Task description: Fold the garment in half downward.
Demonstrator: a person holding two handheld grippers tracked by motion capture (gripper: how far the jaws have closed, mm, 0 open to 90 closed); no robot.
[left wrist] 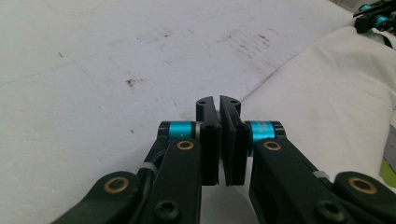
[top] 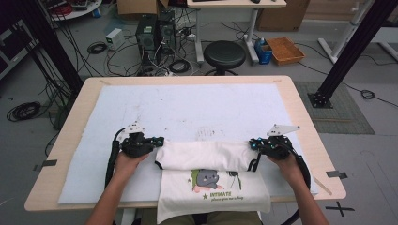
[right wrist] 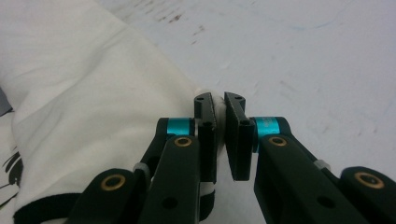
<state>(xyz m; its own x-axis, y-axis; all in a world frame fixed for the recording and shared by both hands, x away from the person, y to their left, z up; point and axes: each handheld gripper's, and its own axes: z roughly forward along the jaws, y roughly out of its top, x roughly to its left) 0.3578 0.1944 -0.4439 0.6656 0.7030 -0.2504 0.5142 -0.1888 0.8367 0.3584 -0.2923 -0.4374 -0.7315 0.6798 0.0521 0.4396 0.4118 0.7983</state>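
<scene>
A white T-shirt (top: 202, 157) lies at the table's near edge, its upper part folded over in a band above a cartoon print (top: 211, 180). My left gripper (top: 159, 139) sits at the band's left end. In the left gripper view its jaws (left wrist: 219, 100) are pressed together right where the shirt's edge (left wrist: 327, 93) meets them. My right gripper (top: 252, 143) sits at the band's right end. In the right gripper view it (right wrist: 219, 98) is shut with white cloth showing between its pads, and the shirt (right wrist: 84, 84) spreads to the left.
A stained white mat (top: 187, 108) covers most of the wooden table (top: 300, 122). The shirt's hem hangs over the near edge. Beyond the table stand a black stool (top: 225, 54), computer towers and cables on the floor.
</scene>
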